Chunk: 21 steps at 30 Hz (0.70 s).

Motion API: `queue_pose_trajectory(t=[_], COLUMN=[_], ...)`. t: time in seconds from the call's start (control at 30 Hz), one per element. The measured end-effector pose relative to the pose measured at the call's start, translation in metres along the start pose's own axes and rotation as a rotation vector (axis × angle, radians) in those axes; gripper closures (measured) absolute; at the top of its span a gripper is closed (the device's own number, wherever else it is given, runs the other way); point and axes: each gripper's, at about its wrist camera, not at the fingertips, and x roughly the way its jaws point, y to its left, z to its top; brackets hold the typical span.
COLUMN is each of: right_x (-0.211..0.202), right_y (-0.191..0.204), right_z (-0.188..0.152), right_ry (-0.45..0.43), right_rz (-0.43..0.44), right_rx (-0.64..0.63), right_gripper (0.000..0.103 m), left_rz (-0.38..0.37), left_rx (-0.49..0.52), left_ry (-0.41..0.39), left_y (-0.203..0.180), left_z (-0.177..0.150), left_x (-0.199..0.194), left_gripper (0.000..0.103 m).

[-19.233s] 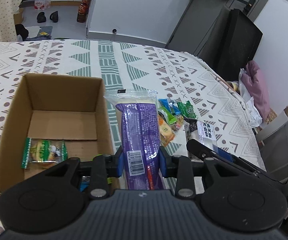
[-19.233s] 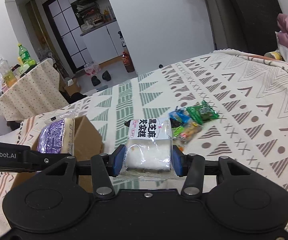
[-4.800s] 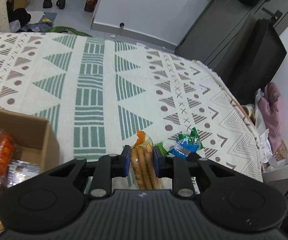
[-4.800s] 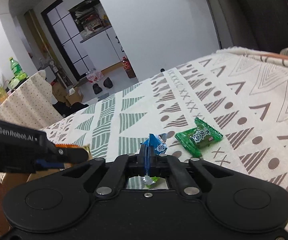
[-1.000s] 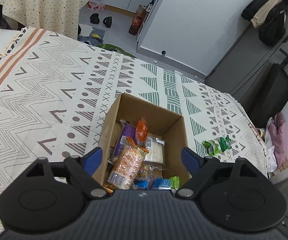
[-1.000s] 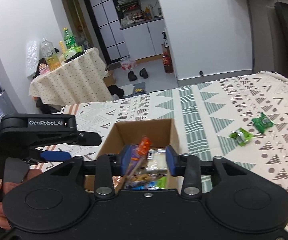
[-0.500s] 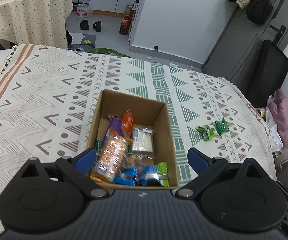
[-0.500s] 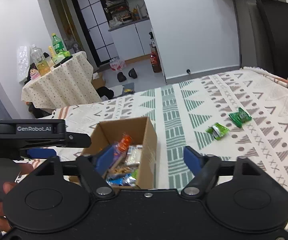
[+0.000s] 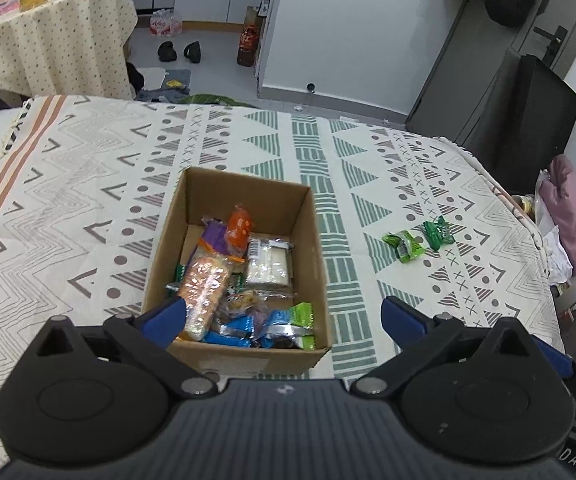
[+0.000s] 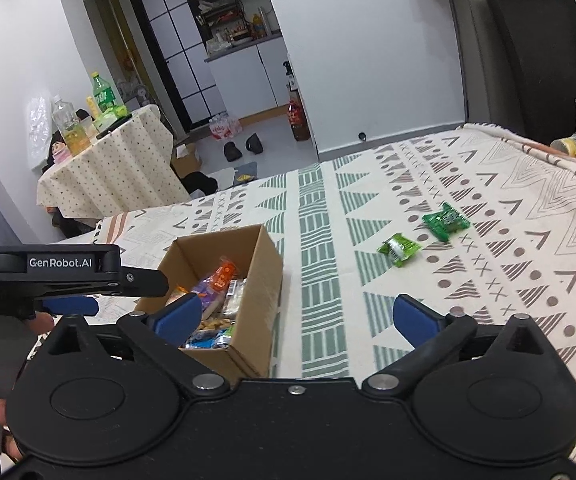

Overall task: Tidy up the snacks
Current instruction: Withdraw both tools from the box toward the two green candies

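**Snack box filled, two green packets on the bedspread**

While both claws hang spread wide and empty above the bed, the cardboard box (image 9: 244,276) sits on the patterned bedspread (image 9: 88,200) packed with snacks: an orange packet (image 9: 239,227), a white wrapped cake (image 9: 268,266) and a long biscuit pack (image 9: 204,290) among them. In the left wrist view the left claw (image 9: 284,320) frames the box's near end. Two green packets (image 9: 404,245) and (image 9: 440,233) lie loose at about 2 o'clock from the box, just beside each other, well apart from it. In the right wrist view the right claw (image 10: 296,318) hangs to the right of the box. Beyond the bed at 11 o'clock stands a bench with a dotted cloth (image 10: 108,168) carrying bottles; shoes (image 10: 244,148) lie on the pale floor at 12 o'clock, near white cupboards.
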Motion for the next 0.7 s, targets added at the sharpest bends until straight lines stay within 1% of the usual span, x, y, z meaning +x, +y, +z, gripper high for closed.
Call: queue_pose_trajectory(t=[0.2,0.3,0.57,0.7], right_x=[-0.004,-0.004,0.007,0.013], right_y=[-0.015,-0.022,-0.041,-0.056], right_z=[0.001,0.003,0.004,0.006], right_ry=[-0.017,-0.023,-0.021,-0.024], right_rz=[-0.027,-0.037,-0.078,-0.091], right_rx=[-0.004,-0.007,0.010,0.037], right_gripper=[0.000,0.000,0.000,0.000], left_rz=[0.006,-0.016,-0.034,-0.059], left_rx=[0.024,0.020,0.075,0.108], left_ry=[-0.009,0.007,0.006,0.027], left_y=[-0.016,-0.020,-0.041,-0.056], left_z=[0.000,0.001,0.004,0.009], left_x=[0.004,0.008,0.019,0.030], left_gripper=[0.000,0.000,0.000,0.000])
